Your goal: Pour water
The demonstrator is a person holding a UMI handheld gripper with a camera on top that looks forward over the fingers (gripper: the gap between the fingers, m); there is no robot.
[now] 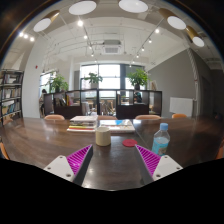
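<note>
Gripper [110, 160] open, holding nothing. Water bottle [160, 140] stands on table [60, 135] just right of the right finger; cup [103, 136] farther ahead, centre. Approach step — swing right, centre bottle between pads, close mid-body, keep upright.

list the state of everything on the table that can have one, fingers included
clear plastic water bottle with blue label: upright, cap on, beside the right finger
small pale cup: upright, open top, ahead of the fingers; contents cannot be told
fingers: open, nothing between them
stacked books: lying flat beyond the cup
</note>
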